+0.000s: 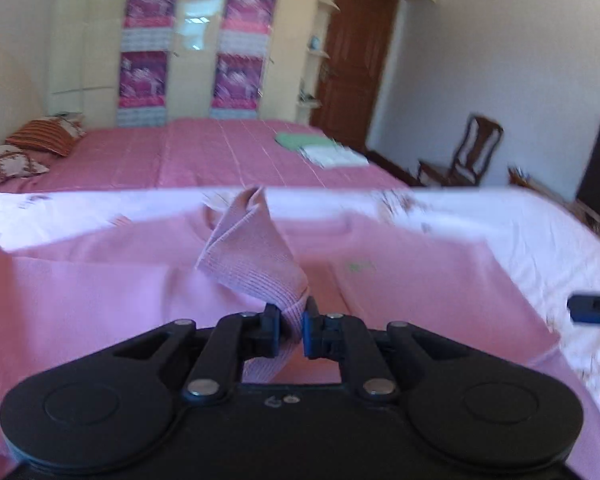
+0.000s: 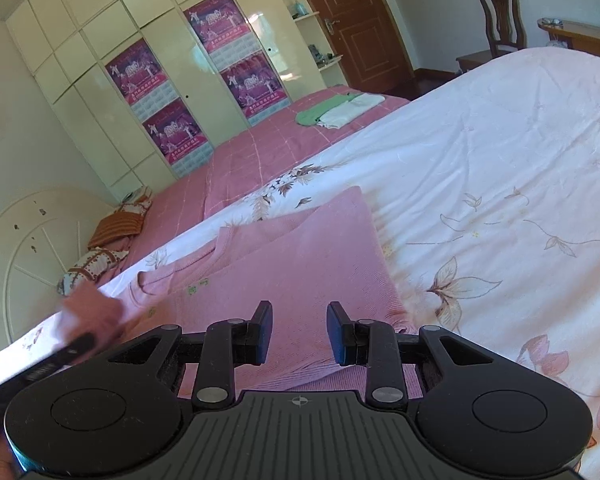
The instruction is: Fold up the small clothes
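Pinching a ribbed cuff [image 1: 256,264] between narrow jaws, the left gripper [image 1: 291,334] is lifting it off the pink sweater [image 1: 400,280] – which is lying flat on the floral quilt [image 2: 500,160]. Right of it, the right gripper [image 2: 299,332] is hovering over the sweater – jaws wide, gripping nothing.

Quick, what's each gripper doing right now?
Left gripper: shut on the ribbed cuff of the pink knit sweater.
Right gripper: open, empty.

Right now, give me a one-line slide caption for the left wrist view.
Left gripper pinches a ribbed cuff of the pink sweater spread on the floral quilt.
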Demonstrator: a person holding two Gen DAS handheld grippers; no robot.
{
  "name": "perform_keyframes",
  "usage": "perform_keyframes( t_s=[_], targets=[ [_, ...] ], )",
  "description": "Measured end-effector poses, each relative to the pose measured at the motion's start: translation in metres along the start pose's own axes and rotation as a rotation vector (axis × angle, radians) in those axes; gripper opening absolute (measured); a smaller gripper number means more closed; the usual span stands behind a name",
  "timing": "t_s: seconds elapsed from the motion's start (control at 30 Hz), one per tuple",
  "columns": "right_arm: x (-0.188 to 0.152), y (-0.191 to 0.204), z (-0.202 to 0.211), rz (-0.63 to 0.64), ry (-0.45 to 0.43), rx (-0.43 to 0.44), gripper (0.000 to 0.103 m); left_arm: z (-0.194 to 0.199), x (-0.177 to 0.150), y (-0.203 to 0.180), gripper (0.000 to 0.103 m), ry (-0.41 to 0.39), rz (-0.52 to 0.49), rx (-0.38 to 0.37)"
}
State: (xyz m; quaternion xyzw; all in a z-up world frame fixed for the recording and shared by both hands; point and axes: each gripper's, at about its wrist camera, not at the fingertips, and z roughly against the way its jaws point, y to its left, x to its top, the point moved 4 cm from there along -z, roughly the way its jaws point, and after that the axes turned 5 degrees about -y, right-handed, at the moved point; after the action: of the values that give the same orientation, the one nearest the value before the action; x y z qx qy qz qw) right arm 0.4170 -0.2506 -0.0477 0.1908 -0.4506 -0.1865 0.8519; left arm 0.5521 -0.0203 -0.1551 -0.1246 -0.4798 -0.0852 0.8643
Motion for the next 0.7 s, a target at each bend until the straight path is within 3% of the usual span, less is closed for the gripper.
perform_keyframes(
  t_s=[0.03,0.1,0.17,0.2,0.23,0.27,0.37,0.43,0.5,0.6,0.7],
  targets=[
    [0.001,-0.001,-0.001,-0.008,0.007,0.012,0.03,-0.009,-0.008,-0.01,0.014,0.036,-0.023,-0.003],
    [0.0,-0.001,-0.005,-0.022,0.03,0.04,0.03,-0.018,-0.021,-0.02,0.031,0.09,-0.043,-0.001],
    [-0.002,0.004,-0.013,-0.032,0.057,0.061,0.03,-0.001,-0.025,-0.025,0.036,0.048,-0.08,-0.011],
    [-0.005,0.008,-0.017,-0.031,0.064,0.068,0.046,0.012,-0.026,-0.022,0.039,0.024,-0.087,0.0],
    [-0.006,0.013,-0.019,-0.027,0.058,0.079,0.077,0.025,-0.028,-0.015,0.04,0.006,-0.082,0.022],
    [-0.008,0.018,-0.02,-0.02,0.046,0.099,0.082,0.04,-0.03,-0.004,0.039,-0.017,-0.071,0.045],
    [-0.016,0.04,-0.035,-0.001,0.088,0.193,0.081,0.088,-0.038,0.041,0.038,-0.069,-0.035,0.174],
    [-0.025,0.053,-0.048,-0.006,0.133,0.236,0.065,0.114,-0.05,0.078,0.034,-0.074,-0.018,0.277],
    [-0.035,0.063,-0.067,-0.033,0.186,0.261,0.061,0.123,-0.06,0.111,0.031,-0.027,0.026,0.331],
    [-0.048,0.073,-0.093,-0.081,0.245,0.273,0.06,0.124,-0.064,0.142,0.031,0.018,0.052,0.377],
    [-0.052,0.086,-0.108,-0.074,0.241,0.261,0.06,0.11,-0.062,0.153,0.033,0.033,0.057,0.361]
  ],
)
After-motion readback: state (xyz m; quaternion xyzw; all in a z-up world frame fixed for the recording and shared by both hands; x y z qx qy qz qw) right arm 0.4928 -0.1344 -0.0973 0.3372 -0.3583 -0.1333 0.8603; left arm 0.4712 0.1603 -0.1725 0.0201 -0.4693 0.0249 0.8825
